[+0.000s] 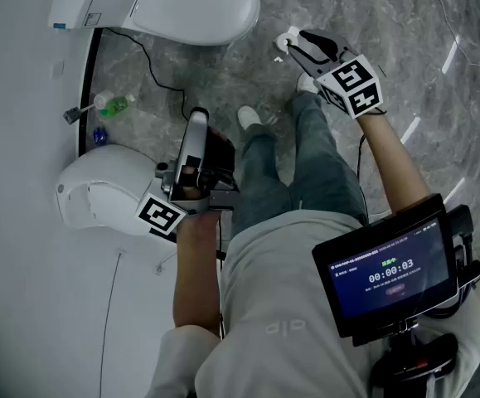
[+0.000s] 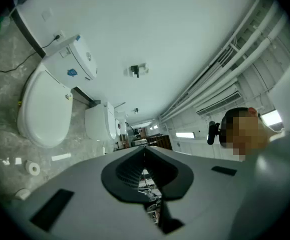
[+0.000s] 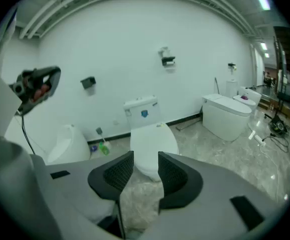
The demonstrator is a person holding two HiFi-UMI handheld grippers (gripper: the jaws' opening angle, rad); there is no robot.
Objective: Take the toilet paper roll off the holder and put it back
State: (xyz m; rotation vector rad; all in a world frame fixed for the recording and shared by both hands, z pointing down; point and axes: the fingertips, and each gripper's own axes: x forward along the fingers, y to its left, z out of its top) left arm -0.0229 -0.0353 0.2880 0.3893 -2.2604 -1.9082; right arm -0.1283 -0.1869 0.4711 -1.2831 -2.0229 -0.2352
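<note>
Toilet paper roll (image 3: pixel 163 51) on wall holder (image 3: pixel 170 61), above toilet (image 3: pixel 152 144); left fingers (image 2: pixel 127 171) together, right fingers (image 3: pixel 175 176) apart, empty.

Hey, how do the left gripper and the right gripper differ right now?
The left gripper has its jaws shut together, while the right gripper has its jaws apart. The left gripper sits close beside the person's torso; the right gripper is extended ahead over the floor. Both hold nothing, and each carries a marker cube.
</note>
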